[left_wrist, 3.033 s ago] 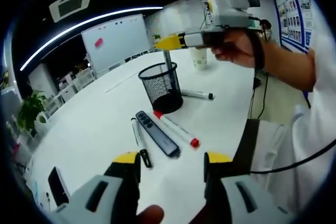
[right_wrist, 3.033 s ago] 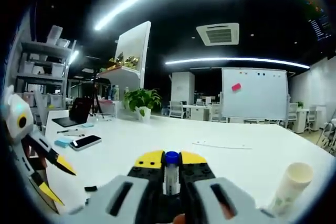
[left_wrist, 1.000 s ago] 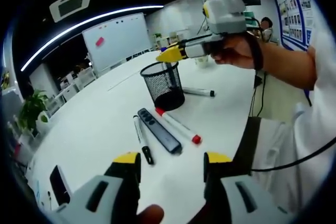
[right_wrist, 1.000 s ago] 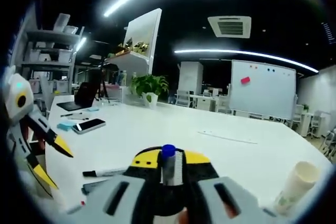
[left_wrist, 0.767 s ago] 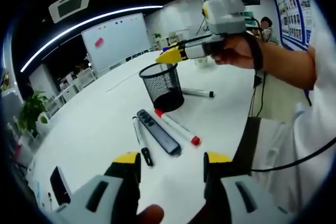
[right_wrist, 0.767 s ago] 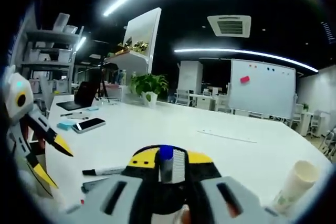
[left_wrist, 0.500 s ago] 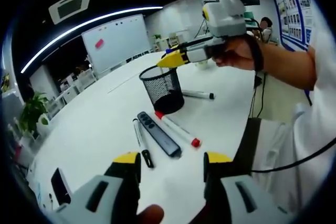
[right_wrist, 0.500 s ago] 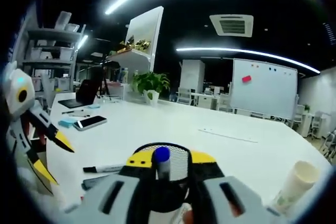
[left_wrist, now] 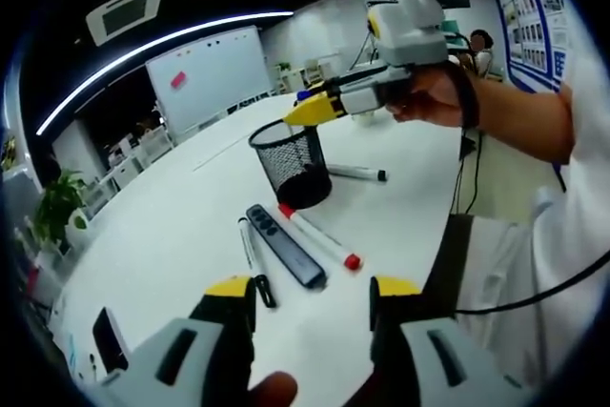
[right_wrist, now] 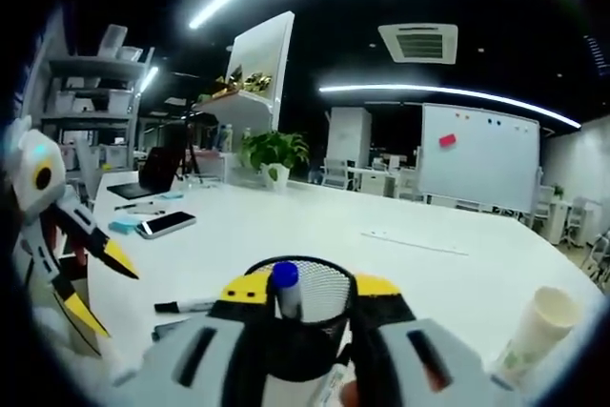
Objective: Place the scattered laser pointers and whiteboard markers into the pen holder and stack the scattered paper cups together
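Right gripper (right_wrist: 303,291): I am seeing its yellow-tipped jaws spread apart, with the blue-capped marker (right_wrist: 285,285) standing loose between them, tilted, its cap showing above the rim of the pen holder (right_wrist: 307,307). In the left gripper view the same right gripper (left_wrist: 307,109) is hovering over the holder's mouth, a hand (left_wrist: 427,94) gripping it from the right.

Left gripper (left_wrist: 312,290): I am keeping its jaws wide apart and empty above the near edge of the white table (left_wrist: 172,226); in the right gripper view it is showing at the far left (right_wrist: 100,285), jaws parted.

Pen holder (left_wrist: 289,164): black mesh cup, standing upright on the table, past the loose items.

Items lying on the table in the left gripper view:
- red-capped marker (left_wrist: 319,236), white barrel, one end reaching the foot of the holder.
- laser pointer (left_wrist: 284,244), dark and flat, lying just beside the red-capped marker and roughly parallel to it.
- black marker (left_wrist: 254,264), lying just beside the pointer on its other side.
- another marker (left_wrist: 356,173), white with a dark cap, lying beyond the holder.
- phone (left_wrist: 110,342), dark, resting well apart toward the near left edge.

Paper cup (right_wrist: 535,331): white, appearing tilted at the lower right of the right gripper view, resting on the table apart from the holder.
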Demonstrator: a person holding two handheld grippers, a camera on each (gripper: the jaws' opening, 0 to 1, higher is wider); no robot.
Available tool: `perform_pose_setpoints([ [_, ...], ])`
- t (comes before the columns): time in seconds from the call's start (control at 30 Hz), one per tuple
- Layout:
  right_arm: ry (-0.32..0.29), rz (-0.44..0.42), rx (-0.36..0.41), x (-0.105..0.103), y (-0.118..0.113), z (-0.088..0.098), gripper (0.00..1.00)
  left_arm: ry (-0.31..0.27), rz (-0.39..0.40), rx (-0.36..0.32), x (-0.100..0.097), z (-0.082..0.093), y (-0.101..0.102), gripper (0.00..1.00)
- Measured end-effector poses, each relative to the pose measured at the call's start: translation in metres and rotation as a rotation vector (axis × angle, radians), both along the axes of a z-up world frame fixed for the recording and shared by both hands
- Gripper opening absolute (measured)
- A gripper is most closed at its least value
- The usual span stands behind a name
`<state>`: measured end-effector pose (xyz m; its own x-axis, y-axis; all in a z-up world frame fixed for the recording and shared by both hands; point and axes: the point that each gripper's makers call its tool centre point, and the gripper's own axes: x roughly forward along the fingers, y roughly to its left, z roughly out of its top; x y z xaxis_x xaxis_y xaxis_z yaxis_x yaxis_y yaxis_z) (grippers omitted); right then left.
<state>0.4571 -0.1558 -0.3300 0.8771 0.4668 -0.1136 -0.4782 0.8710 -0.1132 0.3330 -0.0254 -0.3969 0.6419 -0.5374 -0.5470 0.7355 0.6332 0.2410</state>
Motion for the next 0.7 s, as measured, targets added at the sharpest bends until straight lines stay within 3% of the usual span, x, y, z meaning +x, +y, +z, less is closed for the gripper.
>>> perform_pose_setpoints([
  [0.7,0.017,0.02,-0.002,-0.0046,-0.0004,-0.0053,0.4,0.005,0.003,0.004,-0.0016,-0.0014,0.0007,0.49],
])
